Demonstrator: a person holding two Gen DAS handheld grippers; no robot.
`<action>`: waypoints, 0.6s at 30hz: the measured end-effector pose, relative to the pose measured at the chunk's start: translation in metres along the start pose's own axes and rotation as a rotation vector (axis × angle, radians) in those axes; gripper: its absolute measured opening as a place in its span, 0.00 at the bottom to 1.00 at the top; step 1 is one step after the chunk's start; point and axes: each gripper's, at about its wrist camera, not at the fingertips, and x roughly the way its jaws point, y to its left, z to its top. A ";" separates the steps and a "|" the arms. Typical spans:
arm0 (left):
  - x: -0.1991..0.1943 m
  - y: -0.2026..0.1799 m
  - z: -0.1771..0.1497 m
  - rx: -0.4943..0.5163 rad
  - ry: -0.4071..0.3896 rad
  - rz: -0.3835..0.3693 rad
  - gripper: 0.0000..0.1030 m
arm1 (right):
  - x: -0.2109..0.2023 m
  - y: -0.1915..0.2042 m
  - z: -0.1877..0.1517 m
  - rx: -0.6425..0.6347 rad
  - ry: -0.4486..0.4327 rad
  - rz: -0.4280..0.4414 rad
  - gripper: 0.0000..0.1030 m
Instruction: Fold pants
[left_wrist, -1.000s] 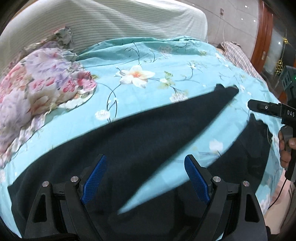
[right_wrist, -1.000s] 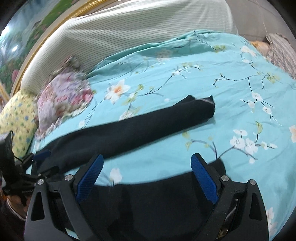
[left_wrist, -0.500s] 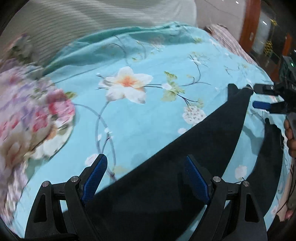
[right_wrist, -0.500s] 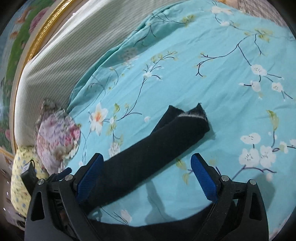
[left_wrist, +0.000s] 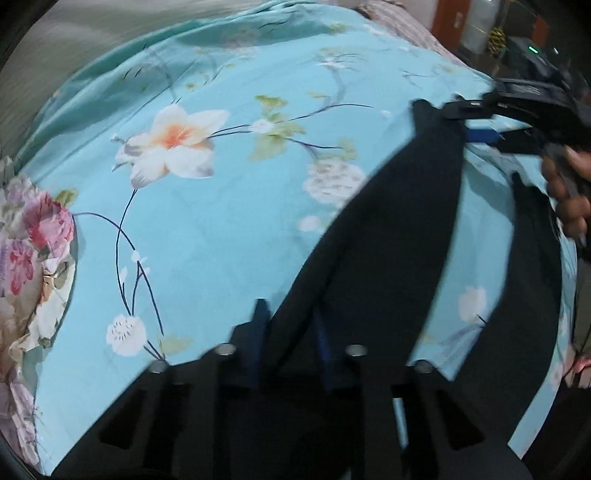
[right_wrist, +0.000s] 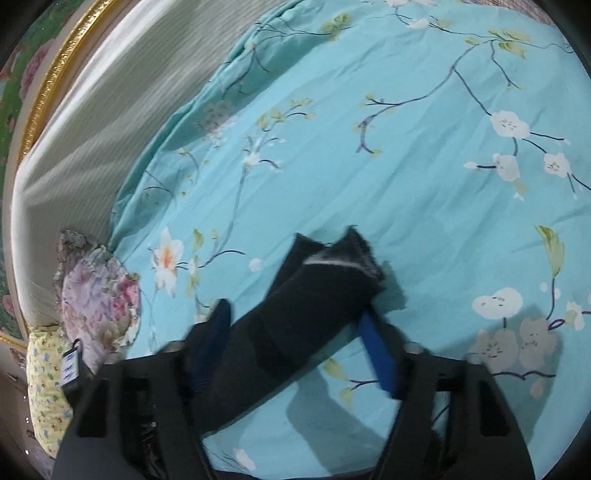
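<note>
Lay spread on a turquoise floral bedsheet (left_wrist: 221, 229): black pants (left_wrist: 399, 236), one leg running up and away toward the far right, the other curving along the sheet's right edge. Showed a pale stripe at the near leg's cuff (right_wrist: 343, 262) in the right wrist view, hem lifted and frayed-looking. Gripped the upper edge of the pants near the waist: left gripper (left_wrist: 290, 341), blue pads drawn close together with a fold of black cloth pinched between them. Straddled the cuffed leg end: right gripper (right_wrist: 299, 350), fingers (right_wrist: 376, 354) partly spread on either side of the fabric; could not tell whether already clamped. Seen also from the left camera, right gripper (left_wrist: 476, 122) at the far leg tip. Beyond, a floral pillow (right_wrist: 99, 302), a yellow patterned cushion (right_wrist: 44, 387), and a striped headboard cover (right_wrist: 122, 122).
</note>
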 end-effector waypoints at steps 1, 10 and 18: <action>-0.005 -0.006 -0.004 0.015 -0.010 0.004 0.14 | -0.001 -0.002 0.000 -0.001 -0.003 -0.006 0.45; -0.059 -0.049 -0.044 -0.016 -0.115 -0.026 0.08 | -0.022 -0.016 -0.012 -0.037 -0.048 0.023 0.13; -0.095 -0.087 -0.073 -0.069 -0.180 -0.022 0.07 | -0.053 -0.020 -0.029 -0.065 -0.090 0.148 0.11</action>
